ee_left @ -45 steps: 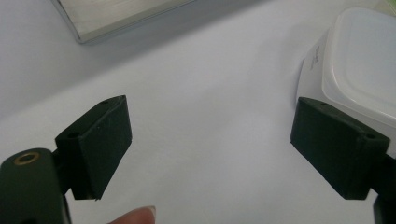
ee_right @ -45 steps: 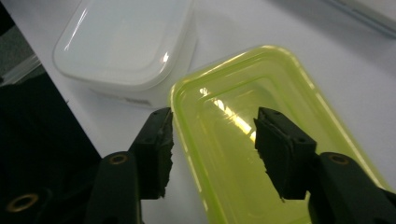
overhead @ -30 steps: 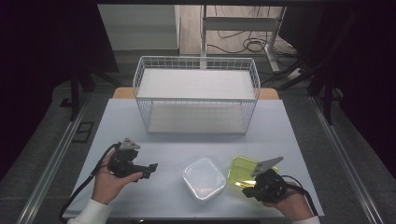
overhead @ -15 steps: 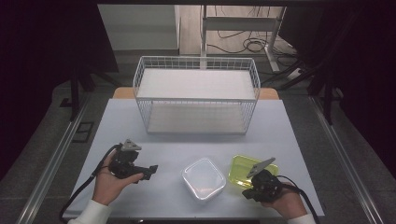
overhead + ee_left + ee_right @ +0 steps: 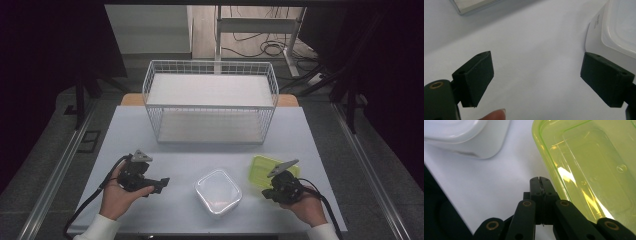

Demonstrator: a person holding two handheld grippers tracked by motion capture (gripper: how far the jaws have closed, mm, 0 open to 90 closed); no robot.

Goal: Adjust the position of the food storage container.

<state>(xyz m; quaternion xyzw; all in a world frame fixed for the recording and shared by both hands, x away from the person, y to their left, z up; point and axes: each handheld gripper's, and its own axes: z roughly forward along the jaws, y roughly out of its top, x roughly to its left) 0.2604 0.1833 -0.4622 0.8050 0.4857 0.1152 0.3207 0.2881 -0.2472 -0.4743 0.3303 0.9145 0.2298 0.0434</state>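
Note:
A yellow-green translucent container (image 5: 262,169) lies at the table's front right. My right gripper (image 5: 266,193) sits low just in front of it, pointing left toward a clear white container (image 5: 217,191) at the front centre. In the right gripper view, my right gripper (image 5: 540,180) is shut with nothing between its jaws, close beside the rim of the yellow-green container (image 5: 596,167). My left gripper (image 5: 161,183) rests at the front left, held in a hand. Its jaws stand wide open in the left gripper view (image 5: 536,75), with the clear white container (image 5: 617,27) ahead on the right.
A white wire basket (image 5: 210,102) with a shelf stands at the back centre of the white table (image 5: 175,150). The table's front edge lies close behind both hands. Cables trail from each gripper.
The right hand and its shut gripper have shifted slightly along the front of the yellow-green container. The left hand and gripper have stayed in place.

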